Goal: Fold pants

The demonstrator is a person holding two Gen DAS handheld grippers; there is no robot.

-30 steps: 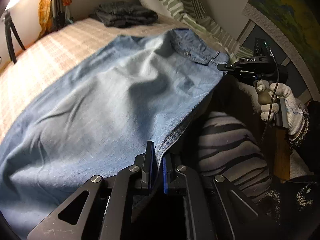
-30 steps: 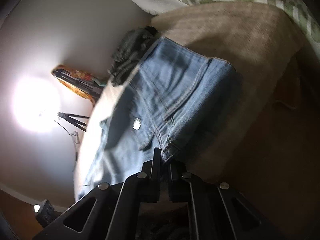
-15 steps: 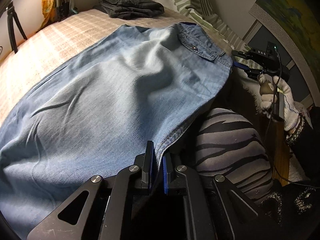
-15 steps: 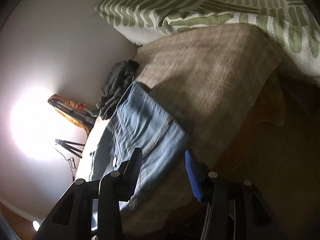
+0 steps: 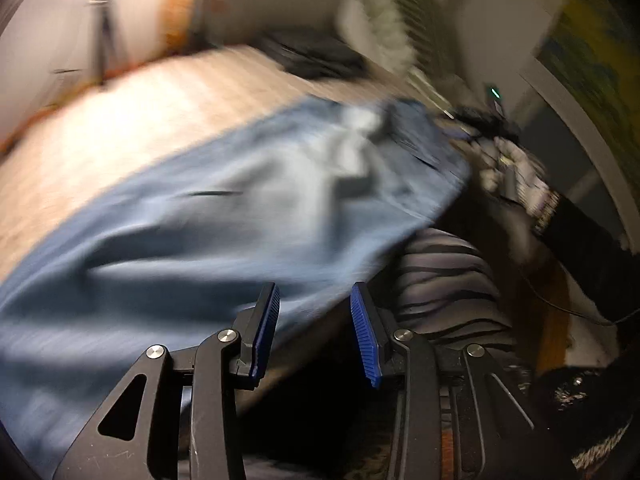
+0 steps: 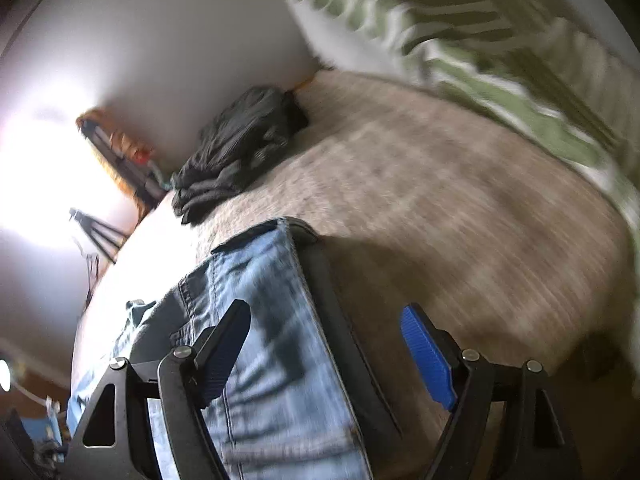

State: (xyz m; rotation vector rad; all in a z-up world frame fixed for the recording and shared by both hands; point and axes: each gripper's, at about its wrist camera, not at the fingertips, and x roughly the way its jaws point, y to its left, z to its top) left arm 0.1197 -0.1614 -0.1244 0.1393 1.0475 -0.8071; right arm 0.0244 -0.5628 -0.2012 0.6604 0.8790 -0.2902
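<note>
Light blue jeans (image 5: 208, 216) lie spread across the beige bed cover (image 5: 132, 128); the picture is blurred by motion. My left gripper (image 5: 314, 332) hovers over their near edge, its jaws opening, and the blue pads (image 5: 362, 336) press on nothing. In the right wrist view the waist end of the jeans (image 6: 272, 320) lies flat on the bed cover (image 6: 440, 220). My right gripper (image 6: 328, 352) stands wide above that end, jaws still opening, the denim below and free of the pads. The right gripper (image 5: 476, 128) and its gloved hand (image 5: 516, 172) show at the far right of the left wrist view.
A folded dark garment (image 6: 240, 148) lies at the far end of the bed by the wall. A green-striped pillow (image 6: 480, 40) sits at the bed's head. A tripod (image 6: 96, 232) and a bright lamp stand beyond the bed. A striped-clad leg (image 5: 444, 280) is beside the bed.
Both grippers have let go of the jeans and opened. The jeans dropped flat onto the bed. Both hands have pulled back and rolled, and the views are now blurred.
</note>
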